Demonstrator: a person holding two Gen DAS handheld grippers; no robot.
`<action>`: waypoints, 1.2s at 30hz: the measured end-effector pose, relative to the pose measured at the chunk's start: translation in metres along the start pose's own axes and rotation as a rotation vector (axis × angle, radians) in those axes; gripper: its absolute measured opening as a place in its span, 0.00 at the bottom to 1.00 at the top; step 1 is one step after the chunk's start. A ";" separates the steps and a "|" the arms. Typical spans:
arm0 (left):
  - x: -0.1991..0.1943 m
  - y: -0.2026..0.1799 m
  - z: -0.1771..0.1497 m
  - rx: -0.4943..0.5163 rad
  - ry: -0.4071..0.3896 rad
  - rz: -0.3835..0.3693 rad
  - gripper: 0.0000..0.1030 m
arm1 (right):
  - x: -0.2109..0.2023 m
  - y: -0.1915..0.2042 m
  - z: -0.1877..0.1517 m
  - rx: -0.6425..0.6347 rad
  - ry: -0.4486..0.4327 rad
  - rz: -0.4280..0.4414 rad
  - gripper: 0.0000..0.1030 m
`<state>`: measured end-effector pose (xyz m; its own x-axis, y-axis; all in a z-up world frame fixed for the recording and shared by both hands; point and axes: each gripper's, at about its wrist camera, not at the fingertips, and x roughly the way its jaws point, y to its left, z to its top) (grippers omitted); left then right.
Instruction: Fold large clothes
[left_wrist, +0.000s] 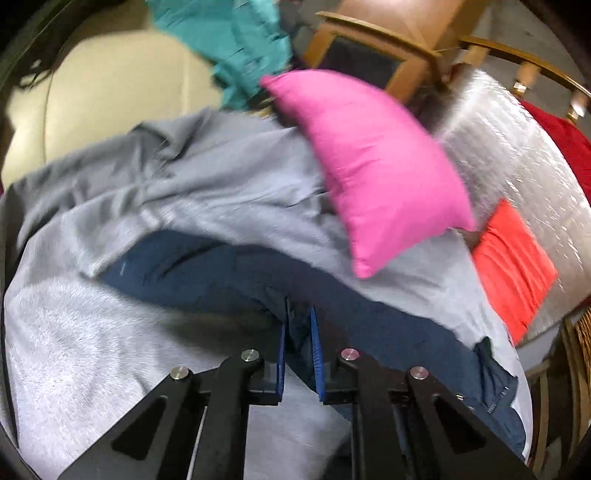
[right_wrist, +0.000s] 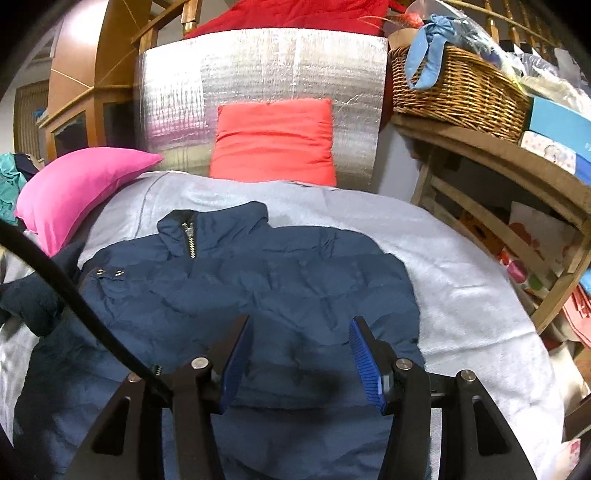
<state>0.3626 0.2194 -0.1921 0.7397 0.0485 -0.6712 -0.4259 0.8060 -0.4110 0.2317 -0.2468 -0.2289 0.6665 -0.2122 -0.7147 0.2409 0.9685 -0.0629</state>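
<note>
A navy padded jacket (right_wrist: 258, 280) lies on a grey blanket (right_wrist: 461, 280), collar and zipper toward the far end. My right gripper (right_wrist: 301, 332) is open just above the jacket's body, nothing between its blue pads. My left gripper (left_wrist: 298, 325) is shut on a fold of the navy jacket (left_wrist: 207, 266), lifting its edge off the grey blanket (left_wrist: 74, 332). The left wrist view is blurred by motion.
A pink pillow (right_wrist: 74, 184) and an orange-red cushion (right_wrist: 275, 140) lean at the far end against a silver foil panel (right_wrist: 258, 74). A wicker basket (right_wrist: 454, 85) sits on a wooden shelf at the right. A cream sofa (left_wrist: 110, 85) and teal garment (left_wrist: 236, 40) lie beyond.
</note>
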 end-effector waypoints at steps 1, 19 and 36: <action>-0.005 -0.009 -0.002 0.022 -0.014 -0.006 0.12 | -0.001 -0.001 0.000 0.001 -0.003 -0.002 0.56; -0.071 -0.147 -0.069 0.459 -0.193 -0.133 0.12 | -0.004 -0.025 0.005 0.016 -0.027 -0.109 0.56; -0.074 -0.191 -0.120 0.610 -0.142 -0.208 0.12 | -0.005 -0.034 0.005 0.021 -0.026 -0.130 0.56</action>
<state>0.3269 -0.0084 -0.1381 0.8538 -0.1004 -0.5109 0.0738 0.9947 -0.0721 0.2236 -0.2798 -0.2193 0.6465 -0.3395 -0.6832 0.3409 0.9297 -0.1394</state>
